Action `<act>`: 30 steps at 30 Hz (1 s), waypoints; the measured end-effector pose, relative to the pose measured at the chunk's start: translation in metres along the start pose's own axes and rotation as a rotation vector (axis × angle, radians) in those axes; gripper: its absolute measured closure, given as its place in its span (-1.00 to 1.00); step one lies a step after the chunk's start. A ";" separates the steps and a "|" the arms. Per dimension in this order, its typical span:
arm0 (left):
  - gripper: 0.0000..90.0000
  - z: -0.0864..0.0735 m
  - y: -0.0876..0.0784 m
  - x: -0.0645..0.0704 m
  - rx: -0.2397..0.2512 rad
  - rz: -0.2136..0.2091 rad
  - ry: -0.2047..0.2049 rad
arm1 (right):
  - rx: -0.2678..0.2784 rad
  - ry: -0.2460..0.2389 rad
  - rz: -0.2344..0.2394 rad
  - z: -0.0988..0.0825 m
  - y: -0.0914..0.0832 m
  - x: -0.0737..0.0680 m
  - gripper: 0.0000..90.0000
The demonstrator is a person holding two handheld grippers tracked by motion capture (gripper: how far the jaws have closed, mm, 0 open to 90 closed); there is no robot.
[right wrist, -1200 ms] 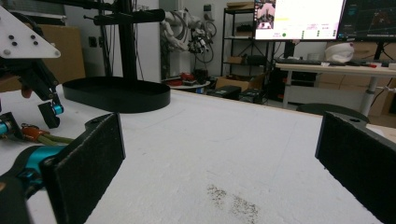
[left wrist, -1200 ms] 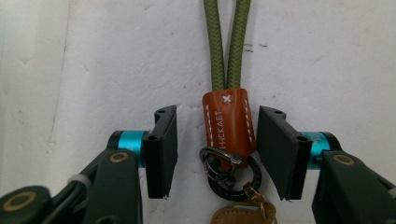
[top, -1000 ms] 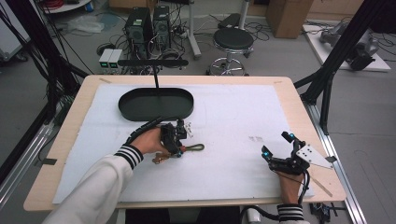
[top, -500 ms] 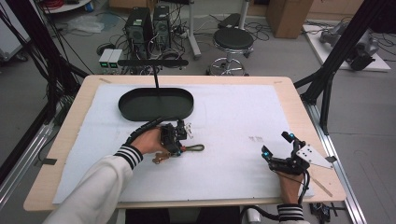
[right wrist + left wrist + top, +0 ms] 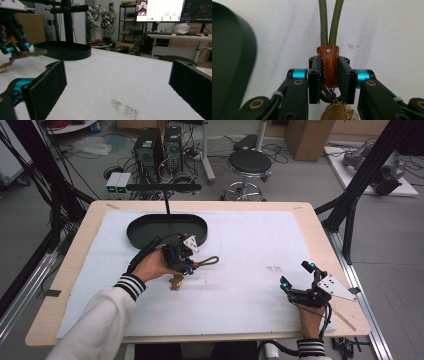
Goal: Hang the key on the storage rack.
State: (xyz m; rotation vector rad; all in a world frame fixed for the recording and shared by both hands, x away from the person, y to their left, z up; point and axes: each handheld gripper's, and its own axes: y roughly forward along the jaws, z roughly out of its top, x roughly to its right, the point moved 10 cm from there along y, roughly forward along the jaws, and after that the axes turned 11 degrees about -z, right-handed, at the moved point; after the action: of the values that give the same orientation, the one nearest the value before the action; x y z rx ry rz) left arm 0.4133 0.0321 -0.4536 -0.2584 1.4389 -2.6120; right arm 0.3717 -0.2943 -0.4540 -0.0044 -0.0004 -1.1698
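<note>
A keychain with an olive cord loop (image 5: pixel 210 261), a brown leather tab (image 5: pixel 328 65) and a tan leather charm (image 5: pixel 176 282) hangs from my left gripper (image 5: pixel 190 265), just above the white mat. In the left gripper view, my left gripper (image 5: pixel 328 63) is shut on the brown tab; the cord (image 5: pixel 328 22) runs straight ahead and a metal clasp dangles below. My right gripper (image 5: pixel 295 274) rests near the table's front right, open with nothing between its pads (image 5: pixel 48 86). In the right gripper view, the left gripper (image 5: pixel 15 47) with the cord (image 5: pixel 37 52) shows at far left.
A black oval tray (image 5: pixel 150 227) sits just behind the left hand, under a black stand with a crossbar (image 5: pixel 163 187). The tray (image 5: pixel 62 51) also shows across the white mat (image 5: pixel 250 250). A faint smudge (image 5: pixel 273 268) marks the mat ahead of the right gripper.
My left gripper has risen off the mat and shifted slightly toward the tray, lifting the keychain so its charm hangs. The right gripper has stayed still.
</note>
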 end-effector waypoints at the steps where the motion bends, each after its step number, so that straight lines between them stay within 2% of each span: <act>1: 0.61 0.002 -0.004 -0.002 0.029 0.015 -0.011 | 0.000 0.000 0.000 0.000 0.000 0.000 -0.99; 4: 0.61 0.005 -0.018 -0.009 0.092 0.054 -0.035 | 0.000 0.000 0.000 0.000 0.000 0.000 -0.99; 7: 0.61 0.006 -0.031 -0.016 0.170 0.071 -0.075 | 0.000 -0.002 -0.001 0.000 0.000 0.000 -0.99; 13: 0.61 0.003 -0.046 -0.026 0.234 0.145 -0.113 | 0.002 -0.003 -0.001 0.000 0.000 0.000 -0.99; 20: 0.61 0.003 -0.070 -0.039 0.346 0.231 -0.157 | 0.003 -0.002 -0.002 0.000 0.000 0.000 -0.99; 24: 0.61 0.003 -0.083 -0.045 0.414 0.255 -0.191 | 0.003 -0.003 -0.001 0.000 0.000 0.000 -0.99; 30: 0.61 -0.003 -0.104 -0.057 0.496 0.323 -0.237 | 0.004 -0.002 0.000 0.000 0.000 0.000 -0.99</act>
State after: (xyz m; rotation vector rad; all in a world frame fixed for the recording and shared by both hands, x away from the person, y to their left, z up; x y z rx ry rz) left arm 0.4630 0.1018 -0.3720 -0.2382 0.6630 -2.4637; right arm 0.3718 -0.2943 -0.4537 -0.0023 -0.0048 -1.1696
